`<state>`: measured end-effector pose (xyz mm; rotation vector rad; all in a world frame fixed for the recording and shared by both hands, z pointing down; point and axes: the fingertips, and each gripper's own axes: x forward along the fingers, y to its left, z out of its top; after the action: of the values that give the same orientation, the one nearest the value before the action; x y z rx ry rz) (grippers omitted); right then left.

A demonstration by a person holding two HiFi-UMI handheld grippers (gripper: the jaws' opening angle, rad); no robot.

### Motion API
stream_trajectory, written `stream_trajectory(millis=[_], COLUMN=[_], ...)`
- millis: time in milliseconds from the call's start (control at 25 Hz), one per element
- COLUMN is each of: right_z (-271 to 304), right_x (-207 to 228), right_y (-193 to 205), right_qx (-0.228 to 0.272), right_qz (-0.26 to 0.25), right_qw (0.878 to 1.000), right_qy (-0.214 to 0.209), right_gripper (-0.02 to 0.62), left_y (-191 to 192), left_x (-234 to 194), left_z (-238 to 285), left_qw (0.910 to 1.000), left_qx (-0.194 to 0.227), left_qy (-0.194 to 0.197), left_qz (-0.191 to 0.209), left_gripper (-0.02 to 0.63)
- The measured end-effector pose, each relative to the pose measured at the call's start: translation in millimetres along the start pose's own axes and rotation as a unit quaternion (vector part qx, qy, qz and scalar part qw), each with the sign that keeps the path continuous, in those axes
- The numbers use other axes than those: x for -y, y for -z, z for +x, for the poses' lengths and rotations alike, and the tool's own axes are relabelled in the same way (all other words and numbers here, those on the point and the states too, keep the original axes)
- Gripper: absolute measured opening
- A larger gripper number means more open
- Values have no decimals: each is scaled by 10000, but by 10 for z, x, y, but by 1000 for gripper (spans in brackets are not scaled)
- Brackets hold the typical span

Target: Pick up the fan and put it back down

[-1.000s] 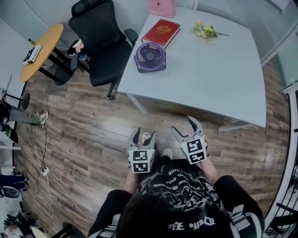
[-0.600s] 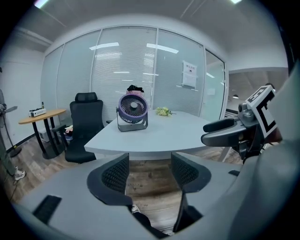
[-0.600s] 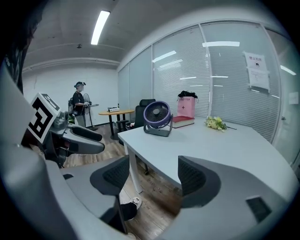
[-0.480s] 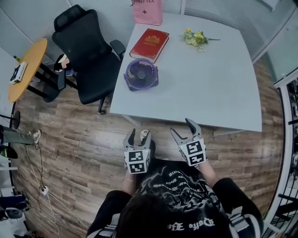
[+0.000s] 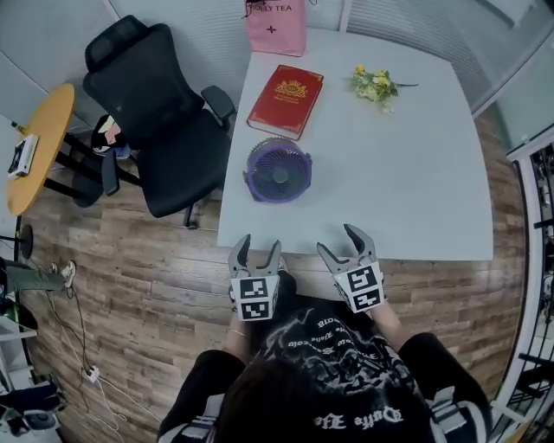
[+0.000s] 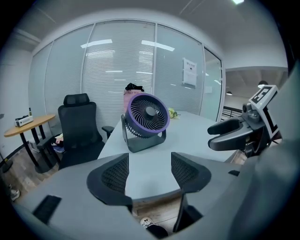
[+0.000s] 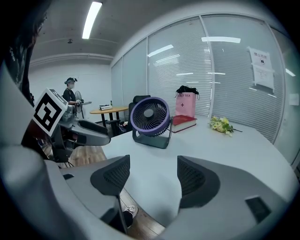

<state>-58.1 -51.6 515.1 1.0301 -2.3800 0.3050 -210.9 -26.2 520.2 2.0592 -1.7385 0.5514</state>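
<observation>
The purple desk fan (image 5: 277, 170) stands upright on its dark base on the white table (image 5: 415, 173), close to the table's left edge and a little in from the near edge, its grille facing the person. Just behind it lies a red hardcover book (image 5: 286, 88) with a gold emblem whose print is too small to read. Beyond that stands a pink paper bag (image 5: 277, 26) on which "OLLY TEA" can be read. A sprig of yellow flowers (image 5: 375, 84) lies further right. A black office chair (image 5: 151, 112) stands beside the table's left edge.

The left gripper (image 5: 258, 247) and the right gripper (image 5: 339, 242) hang side by side at the table's near edge, well apart from the fan. Each has its jaws spread wide with nothing between them. Only bare tabletop lies between them and the fan.
</observation>
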Motion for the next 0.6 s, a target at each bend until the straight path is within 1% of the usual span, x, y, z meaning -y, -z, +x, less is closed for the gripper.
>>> stream_trajectory(millis=[120, 240, 440, 520, 600], right_z=[162, 300, 466, 559, 664], right_x=[7, 45, 221, 284, 346], right_y=[-128, -210, -340, -361, -379], right_qx=[-34, -115, -231, -279, -307], right_qz=[-45, -160, -156, -275, -317], right_qw=[9999, 9995, 9976, 9963, 9957], right_qy=[97, 259, 627, 762, 809], right_gripper=[307, 305, 301, 290, 285], left_y=[-84, -159, -267, -295, -324], left_x=[-203, -382, -616, -694, -753], left_z=[141, 259, 487, 570, 665], left_qw=[9998, 9990, 9987, 9983, 9980], left_qx=[3, 12, -37, -61, -73], left_qy=[112, 217, 393, 425, 430], left_qz=[142, 387, 314, 384, 468], left_gripper=[295, 295, 295, 295, 295])
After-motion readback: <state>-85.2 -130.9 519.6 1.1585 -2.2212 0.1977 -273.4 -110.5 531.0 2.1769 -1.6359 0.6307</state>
